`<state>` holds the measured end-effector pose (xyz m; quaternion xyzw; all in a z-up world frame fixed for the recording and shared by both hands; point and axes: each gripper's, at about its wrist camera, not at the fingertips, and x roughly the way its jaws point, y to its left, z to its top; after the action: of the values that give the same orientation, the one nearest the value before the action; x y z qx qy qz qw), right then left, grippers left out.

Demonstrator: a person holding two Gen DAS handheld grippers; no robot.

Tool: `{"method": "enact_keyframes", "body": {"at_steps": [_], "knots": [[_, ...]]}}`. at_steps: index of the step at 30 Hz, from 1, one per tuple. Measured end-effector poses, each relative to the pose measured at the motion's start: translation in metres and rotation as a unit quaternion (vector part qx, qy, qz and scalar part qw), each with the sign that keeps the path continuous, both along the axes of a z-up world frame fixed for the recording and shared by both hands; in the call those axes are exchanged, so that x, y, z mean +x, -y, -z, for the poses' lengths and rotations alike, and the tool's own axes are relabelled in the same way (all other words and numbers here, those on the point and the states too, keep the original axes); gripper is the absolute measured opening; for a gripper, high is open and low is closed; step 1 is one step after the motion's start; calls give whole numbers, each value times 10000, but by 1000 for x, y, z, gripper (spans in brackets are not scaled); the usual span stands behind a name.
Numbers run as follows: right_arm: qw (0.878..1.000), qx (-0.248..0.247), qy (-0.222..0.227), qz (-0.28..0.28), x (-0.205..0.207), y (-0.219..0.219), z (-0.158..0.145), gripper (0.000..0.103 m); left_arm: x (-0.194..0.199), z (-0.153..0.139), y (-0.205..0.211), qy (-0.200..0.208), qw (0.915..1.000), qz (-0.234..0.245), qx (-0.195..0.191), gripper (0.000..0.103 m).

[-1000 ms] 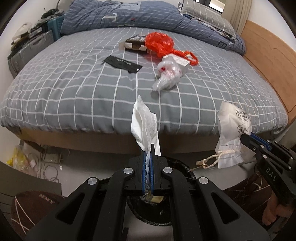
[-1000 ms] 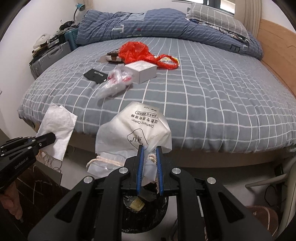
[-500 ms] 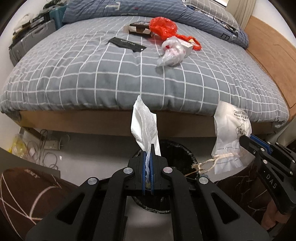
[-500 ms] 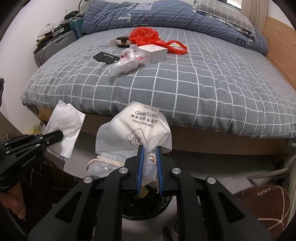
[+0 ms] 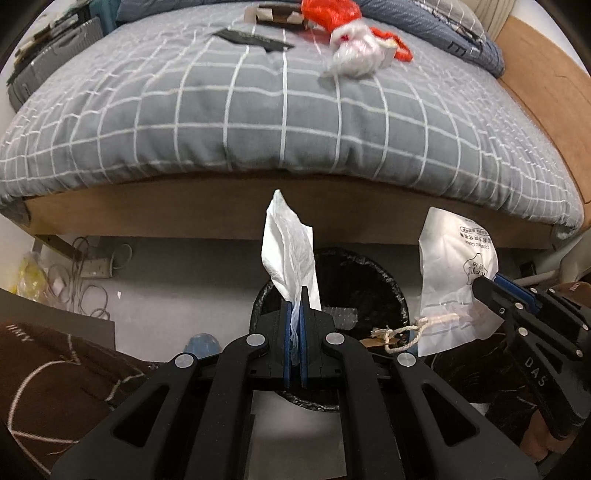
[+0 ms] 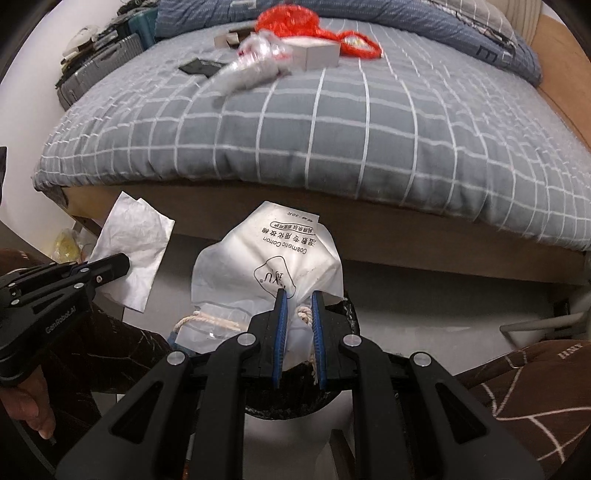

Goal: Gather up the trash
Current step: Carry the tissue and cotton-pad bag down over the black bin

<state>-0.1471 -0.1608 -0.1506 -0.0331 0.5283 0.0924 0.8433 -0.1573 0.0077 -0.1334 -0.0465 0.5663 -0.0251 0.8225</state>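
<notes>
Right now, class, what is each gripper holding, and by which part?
Left gripper: white tissue, pinched at its lower end. Right gripper: white drawstring cotton-pad bag, clamped on its gathered part by the drawstring.

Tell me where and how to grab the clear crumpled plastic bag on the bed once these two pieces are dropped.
Grip the clear crumpled plastic bag by its thin twisted tail, which trails toward the bed's near edge. Come from above on the near side, gripper across the tail: it is narrow and free there, while the puffy end lies against the white box and red bag.
</notes>
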Motion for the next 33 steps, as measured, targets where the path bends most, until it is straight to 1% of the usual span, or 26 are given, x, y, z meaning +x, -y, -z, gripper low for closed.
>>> {"method": "enact_keyframes", "body": {"at_steps": [6, 10, 14, 19, 31, 33], "knots": [[9997, -16, -228, 3, 11, -3, 22, 13, 9, 21, 3, -123, 9999, 57, 57, 3], [9994, -19, -354, -5, 17, -4, 35, 13, 16, 38, 2, -284, 9996, 34, 6, 3], [9988, -54, -496, -30, 26, -8, 51, 13, 22, 48, 5, -324, 9994, 88, 23, 3], [9977, -55, -677, -87, 38, -13, 68, 13, 29, 68, 2, -521, 9986, 54, -11, 3], [9946, -71, -995, -277, 60, -22, 95, 13, 39, 92, -11, -728, 9973, -17, -14, 3], [9944, -56, -1009, -312, 59, -23, 96, 15, 40, 92, -10, -736, 9973, -6, 0, 3]]}}
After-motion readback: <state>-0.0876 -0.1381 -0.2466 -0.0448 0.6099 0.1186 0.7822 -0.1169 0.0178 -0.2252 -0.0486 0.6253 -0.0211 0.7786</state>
